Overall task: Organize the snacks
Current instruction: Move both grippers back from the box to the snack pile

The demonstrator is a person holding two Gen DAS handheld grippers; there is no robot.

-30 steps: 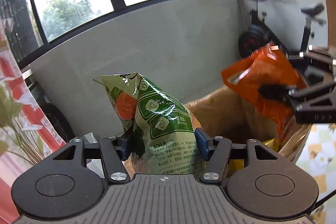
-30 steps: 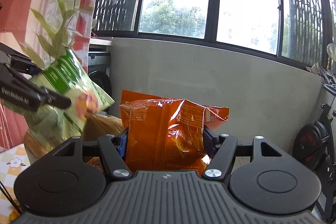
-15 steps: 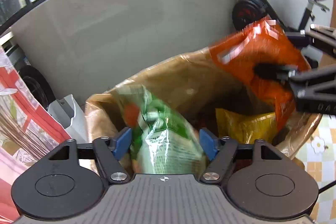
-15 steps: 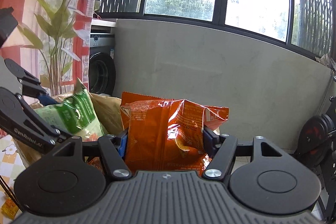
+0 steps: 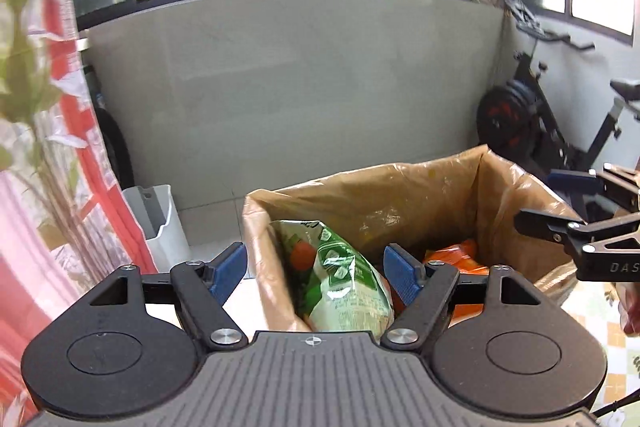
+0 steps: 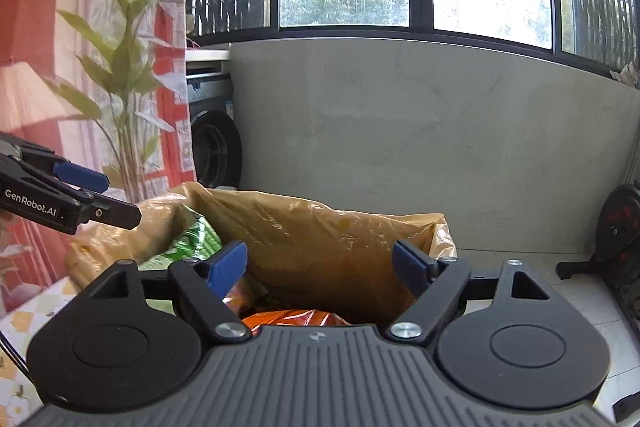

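A brown plastic bag (image 5: pixel 400 179) stands wide open in front of both grippers. A green snack bag (image 5: pixel 340 279) leans inside it at the left. My left gripper (image 5: pixel 314 271) is open just above it, its blue pads clear of the packet. An orange snack bag (image 6: pixel 296 319) lies low inside the brown bag (image 6: pixel 320 227). My right gripper (image 6: pixel 320 267) hangs over it with its jaws opening and nothing between the pads. The green bag (image 6: pixel 192 243) shows at the left of the right wrist view, beside the left gripper (image 6: pixel 108 197). The right gripper (image 5: pixel 560 201) enters the left wrist view from the right edge.
A grey wall under windows runs behind the bag. An exercise bike (image 5: pixel 528 119) stands at the right, a white bin (image 5: pixel 156 223) and a washing machine (image 6: pixel 212 147) at the left. A red leaf-patterned curtain (image 6: pixel 100 67) hangs left. A checkered tablecloth (image 5: pixel 600 307) lies under the bag.
Both grippers have let go: the green bag has dropped from the left jaws into the brown bag, the orange bag from the right jaws. Both pairs of jaws stand wider.
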